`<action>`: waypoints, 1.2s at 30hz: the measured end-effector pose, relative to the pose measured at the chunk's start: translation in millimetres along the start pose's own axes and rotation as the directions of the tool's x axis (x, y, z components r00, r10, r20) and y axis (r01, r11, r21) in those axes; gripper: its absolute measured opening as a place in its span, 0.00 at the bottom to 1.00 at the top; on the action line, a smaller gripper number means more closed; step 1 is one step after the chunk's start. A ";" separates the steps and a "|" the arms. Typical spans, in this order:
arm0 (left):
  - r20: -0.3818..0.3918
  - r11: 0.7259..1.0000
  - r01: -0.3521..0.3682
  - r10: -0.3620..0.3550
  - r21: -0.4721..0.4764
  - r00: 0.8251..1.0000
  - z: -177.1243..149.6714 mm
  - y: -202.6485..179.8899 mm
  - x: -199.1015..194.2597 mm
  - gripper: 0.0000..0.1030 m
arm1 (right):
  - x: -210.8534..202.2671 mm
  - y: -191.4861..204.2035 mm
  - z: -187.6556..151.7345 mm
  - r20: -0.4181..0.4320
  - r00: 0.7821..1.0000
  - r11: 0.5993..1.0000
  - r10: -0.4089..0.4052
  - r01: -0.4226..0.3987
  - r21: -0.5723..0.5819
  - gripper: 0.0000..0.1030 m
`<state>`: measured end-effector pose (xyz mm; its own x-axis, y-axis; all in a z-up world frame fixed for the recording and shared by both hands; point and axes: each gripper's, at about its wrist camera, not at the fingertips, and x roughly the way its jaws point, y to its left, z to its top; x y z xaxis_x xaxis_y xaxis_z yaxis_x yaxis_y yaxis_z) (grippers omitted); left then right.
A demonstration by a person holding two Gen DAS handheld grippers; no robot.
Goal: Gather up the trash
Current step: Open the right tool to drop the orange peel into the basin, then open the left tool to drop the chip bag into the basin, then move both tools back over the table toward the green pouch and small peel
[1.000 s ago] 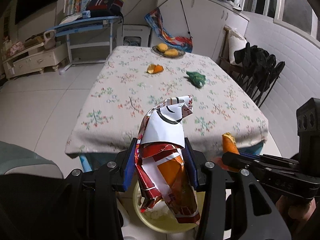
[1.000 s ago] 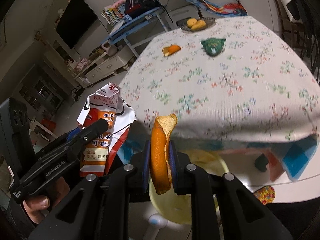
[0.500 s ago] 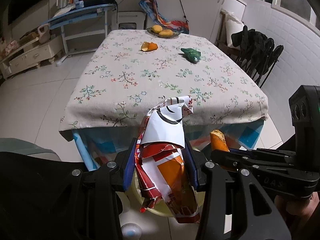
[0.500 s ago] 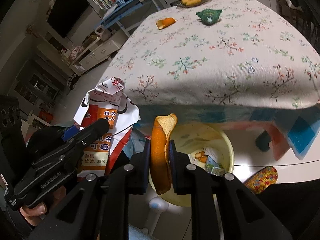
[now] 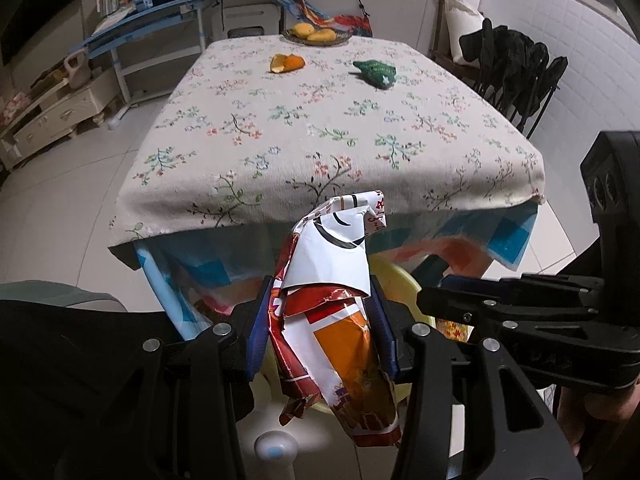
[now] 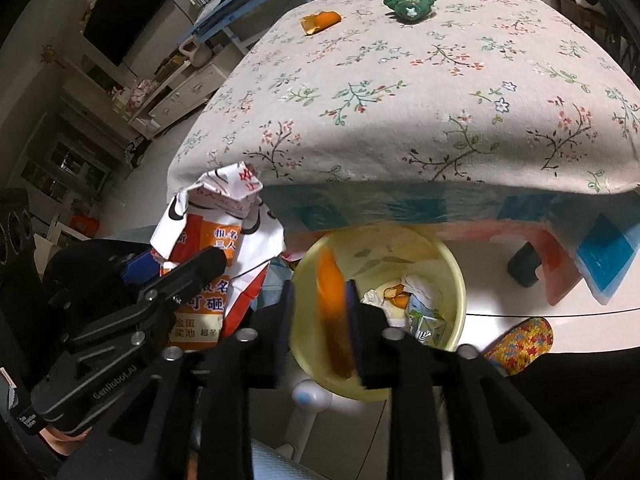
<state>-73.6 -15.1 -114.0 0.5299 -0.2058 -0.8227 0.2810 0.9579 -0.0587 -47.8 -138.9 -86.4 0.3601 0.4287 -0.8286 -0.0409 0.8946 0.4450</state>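
Note:
My left gripper (image 5: 322, 320) is shut on a crumpled red, orange and white snack wrapper (image 5: 336, 320), held just above the yellow bin (image 5: 394, 276). The wrapper also shows in the right wrist view (image 6: 216, 240). My right gripper (image 6: 320, 300) has opened a little over the yellow bin (image 6: 452, 264); a blurred strip of orange peel (image 6: 332, 304) is slipping down between the jaws. The bin holds paper scraps and peel. Another orange peel (image 5: 286, 63) (image 6: 320, 22) lies on the floral table (image 5: 320, 128).
A green knitted toy (image 5: 378, 73) (image 6: 410, 3) and a plate of fruit (image 5: 316, 35) sit at the table's far end. Dark chairs (image 5: 516, 76) stand at the right. A patterned slipper (image 6: 520, 346) and a table leg (image 6: 524, 264) are beside the bin.
Both grippers have dropped below the table edge toward the bin. The right jaws have parted and the orange peel is sliding down, blurred. The left still grips the wrapper.

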 end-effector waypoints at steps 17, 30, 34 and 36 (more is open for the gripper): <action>0.049 0.999 -0.044 0.044 -0.001 0.998 1.7 -2.0 -8.0 0.65 | -20.9 -7.7 2.7 0.108 0.993 0.998 -0.042 0.038 0.042 0.50; 0.155 0.986 -0.117 0.135 -0.121 0.979 11.2 19.1 -25.3 0.78 | -40.2 0.6 7.2 0.235 0.966 0.994 -0.108 0.113 -0.005 0.59; 0.184 0.982 -0.138 0.160 -0.127 0.970 12.4 19.2 -29.5 0.81 | -43.4 3.7 7.1 0.261 0.958 0.991 -0.121 0.131 -0.019 0.61; 0.199 0.981 -0.148 0.171 -0.129 0.965 13.2 19.0 -32.1 0.82 | -44.2 5.8 7.4 0.270 0.955 0.990 -0.125 0.137 -0.026 0.63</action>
<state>-74.7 7.1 -81.3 0.7189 -0.0742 -0.6911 0.0944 0.9955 -0.0088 -57.1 -153.6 -44.7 0.6004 0.2633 -0.7551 -0.0154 0.9479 0.3183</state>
